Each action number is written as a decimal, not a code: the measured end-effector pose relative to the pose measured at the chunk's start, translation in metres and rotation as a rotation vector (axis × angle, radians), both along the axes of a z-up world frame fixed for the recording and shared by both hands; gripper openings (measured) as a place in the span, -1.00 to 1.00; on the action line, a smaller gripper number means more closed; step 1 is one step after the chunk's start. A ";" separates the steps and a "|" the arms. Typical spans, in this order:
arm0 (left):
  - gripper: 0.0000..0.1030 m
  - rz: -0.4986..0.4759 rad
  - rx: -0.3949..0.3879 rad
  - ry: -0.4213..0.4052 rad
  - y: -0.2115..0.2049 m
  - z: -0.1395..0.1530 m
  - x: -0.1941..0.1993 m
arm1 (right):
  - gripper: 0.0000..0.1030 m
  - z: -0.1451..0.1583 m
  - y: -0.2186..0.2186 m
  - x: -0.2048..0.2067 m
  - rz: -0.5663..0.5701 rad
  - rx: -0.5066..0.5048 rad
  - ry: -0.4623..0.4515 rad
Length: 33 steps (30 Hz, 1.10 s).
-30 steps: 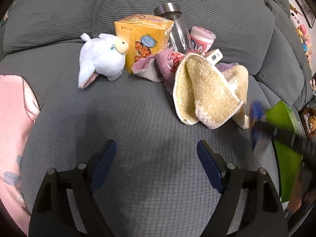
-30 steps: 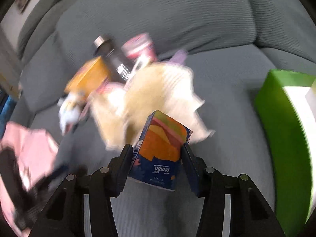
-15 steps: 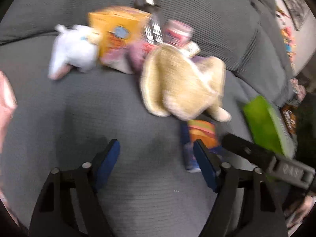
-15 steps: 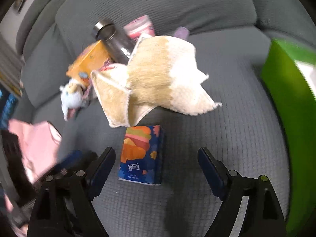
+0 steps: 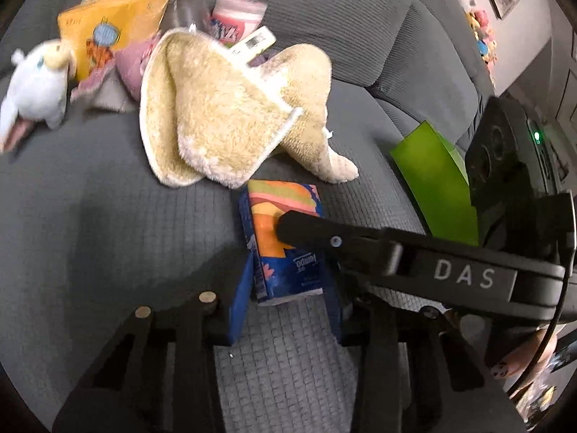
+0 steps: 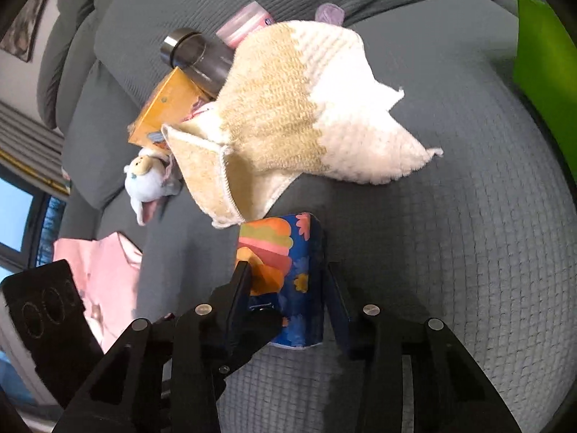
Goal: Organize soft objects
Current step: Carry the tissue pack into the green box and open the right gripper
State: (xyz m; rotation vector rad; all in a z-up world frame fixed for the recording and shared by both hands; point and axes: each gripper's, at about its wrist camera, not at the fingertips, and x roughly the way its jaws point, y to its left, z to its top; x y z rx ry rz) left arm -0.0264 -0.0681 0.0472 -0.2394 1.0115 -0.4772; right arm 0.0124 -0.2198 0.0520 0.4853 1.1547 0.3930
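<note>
A blue and orange tissue pack (image 5: 285,241) lies on the grey sofa seat (image 5: 90,216), also in the right wrist view (image 6: 288,274). My left gripper (image 5: 288,296) has its jaws closed against the pack's sides. My right gripper (image 6: 288,288) has its jaws close around the same pack, and one right finger (image 5: 360,241) crosses over it in the left wrist view. A beige and white fluffy towel (image 5: 223,122) lies just behind the pack. A white plush toy (image 5: 36,90) sits at the far left, and a pink cloth (image 6: 104,281) lies left.
A yellow snack box (image 5: 111,29), a metal bottle (image 6: 202,57) and a pink cup (image 5: 234,18) stand against the sofa back. A green bin (image 5: 436,184) stands at the right, also in the right wrist view (image 6: 548,83).
The right gripper set the tissue pack down on the seat and opened, then closed in again. My left gripper moved right and narrowed around the pack.
</note>
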 end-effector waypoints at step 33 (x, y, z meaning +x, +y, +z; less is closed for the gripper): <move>-0.34 -0.505 -0.011 -0.216 -0.234 0.057 -0.013 | -0.17 0.072 -0.224 -0.084 -0.618 -0.042 -0.237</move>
